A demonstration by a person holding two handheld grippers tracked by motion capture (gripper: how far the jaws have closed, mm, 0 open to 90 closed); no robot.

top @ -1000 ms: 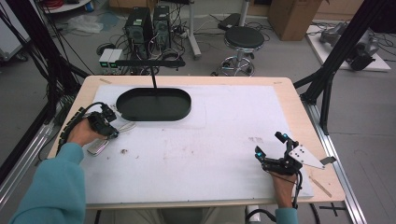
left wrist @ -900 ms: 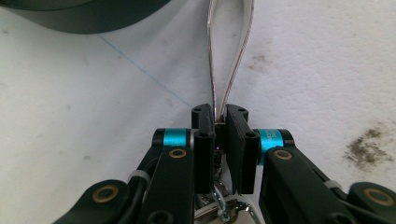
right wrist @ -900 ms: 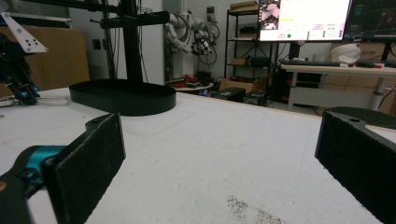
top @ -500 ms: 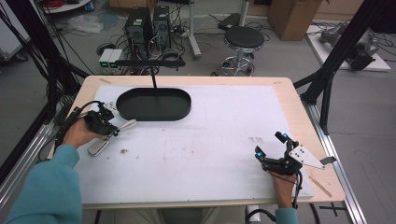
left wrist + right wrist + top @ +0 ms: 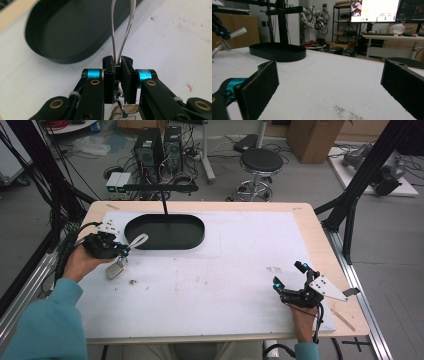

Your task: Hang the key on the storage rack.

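My left gripper (image 5: 125, 251) is at the table's left side, just off the left end of the black oval tray (image 5: 165, 232). It is shut on a pale strap loop (image 5: 139, 240) that sticks out past the jaws toward the tray. In the left gripper view the loop (image 5: 122, 25) rises from between the closed jaws of the left gripper (image 5: 117, 61), and a metal ring with a silver tag (image 5: 125, 111) hangs under them. The tag (image 5: 115, 269) dangles below the hand. My right gripper (image 5: 288, 274) rests open near the table's front right, nothing between its pads (image 5: 259, 87).
A black post with a crossbar (image 5: 165, 200) stands in the tray. The white table mat (image 5: 225, 270) has a few small crumbs and smudges (image 5: 133, 282). The wooden table edge (image 5: 340, 285) runs close by the right hand. Cables trail from the left gripper.
The left hand has risen and shifted slightly right toward the tray, lifting the strap and drawing the tag up with it. The right gripper has not moved.
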